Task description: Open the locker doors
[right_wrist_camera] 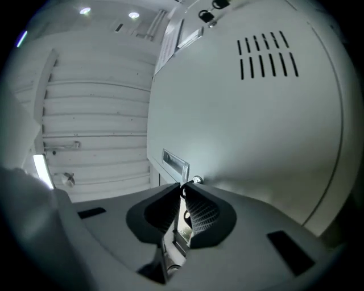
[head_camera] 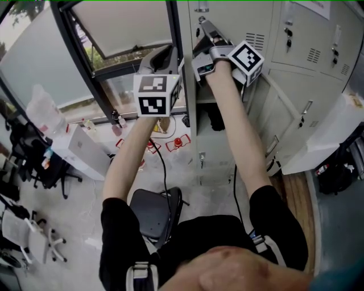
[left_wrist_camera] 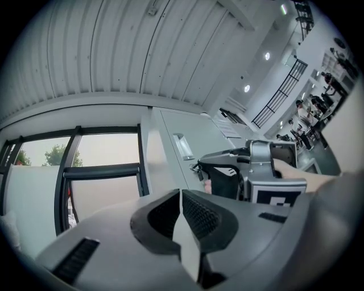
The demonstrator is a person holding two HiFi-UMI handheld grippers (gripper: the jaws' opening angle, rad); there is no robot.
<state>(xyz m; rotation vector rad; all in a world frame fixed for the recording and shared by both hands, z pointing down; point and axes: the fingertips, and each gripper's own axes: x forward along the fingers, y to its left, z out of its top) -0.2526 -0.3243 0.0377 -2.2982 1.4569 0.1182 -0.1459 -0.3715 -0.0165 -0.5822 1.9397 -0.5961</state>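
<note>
Pinching the key (right_wrist_camera: pixel 195 181) in a grey locker door (right_wrist_camera: pixel 256 125), the right gripper (right_wrist_camera: pixel 182 188) clamps nearly closed; the left gripper (left_wrist_camera: pixel 181 196) hovers nearby, jaws together and empty.

Daylight from the window (head_camera: pixel 122 23) lights sharp frames; fisheye edges darken.

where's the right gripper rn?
Head view, top centre: the right gripper is at the left edge of the grey locker door, closed on the key in its lock, next to the recessed handle.
</note>
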